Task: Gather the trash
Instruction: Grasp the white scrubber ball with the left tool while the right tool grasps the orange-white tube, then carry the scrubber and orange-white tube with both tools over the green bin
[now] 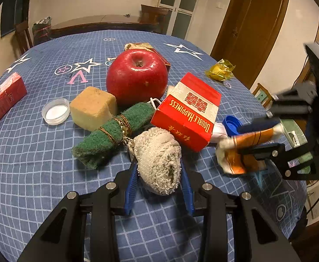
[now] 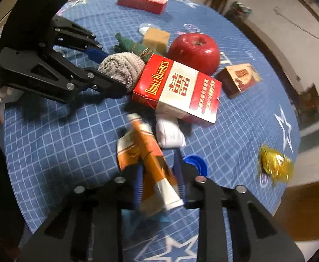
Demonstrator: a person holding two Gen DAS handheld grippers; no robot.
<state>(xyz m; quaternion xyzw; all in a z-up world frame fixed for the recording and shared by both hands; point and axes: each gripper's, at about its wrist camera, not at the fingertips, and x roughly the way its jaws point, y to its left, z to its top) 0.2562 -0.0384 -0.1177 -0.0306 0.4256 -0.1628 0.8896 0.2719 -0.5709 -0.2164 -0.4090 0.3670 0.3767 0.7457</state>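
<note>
Jaws of the right gripper (image 2: 159, 183) were clamped on an orange-and-white wrapper (image 2: 147, 152), apparently a flattened tube, just above the tablecloth (image 2: 50, 144); its long axis ran along the fingers, white end toward the camera. Pickup looked done; next, carrying it off. The left gripper (image 1: 159, 174) gripped a balled grey rag (image 1: 159, 159).

Two close downward wrist views (shared tabletop (image 1: 39, 163)).

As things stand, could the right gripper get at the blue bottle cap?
Probably not yet. The right gripper is shut on an orange wrapper, so its jaws are full. The blue bottle cap lies uncovered on the tablecloth right beside it, so the way looks free once the wrapper is dropped.
</note>
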